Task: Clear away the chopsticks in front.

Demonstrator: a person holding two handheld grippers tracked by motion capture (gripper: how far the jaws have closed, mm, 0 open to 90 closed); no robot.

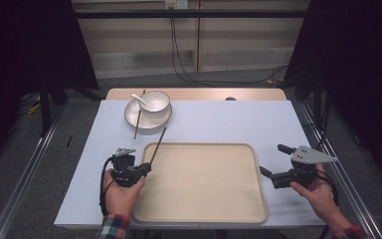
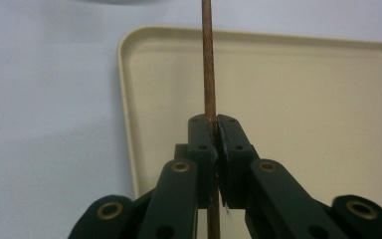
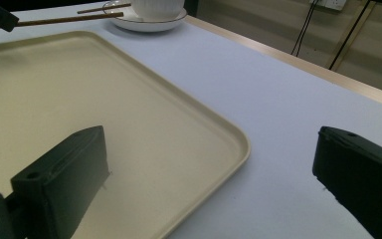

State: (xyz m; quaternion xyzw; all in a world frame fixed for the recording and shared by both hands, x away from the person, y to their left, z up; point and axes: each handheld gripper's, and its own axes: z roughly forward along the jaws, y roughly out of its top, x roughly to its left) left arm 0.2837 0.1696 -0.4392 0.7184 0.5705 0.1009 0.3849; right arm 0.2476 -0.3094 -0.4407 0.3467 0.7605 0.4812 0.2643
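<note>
Though small in high view, left gripper (image 1: 146, 168) pinches chopstick (image 1: 158, 145), center-left, over tray (image 1: 204, 209) edge. Left gripper view: thin brown stick, top & bottom cut off by frame. Right gripper view: right gripper (image 3: 209, 189) jaws spread wide, tips cut off.

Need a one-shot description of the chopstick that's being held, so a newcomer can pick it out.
Start at the beige tray in the middle of the table. At its near-left edge the left tongs are shut on a brown chopstick slanting toward the bowl. The other chopstick lies on the plate, untouched.
</note>
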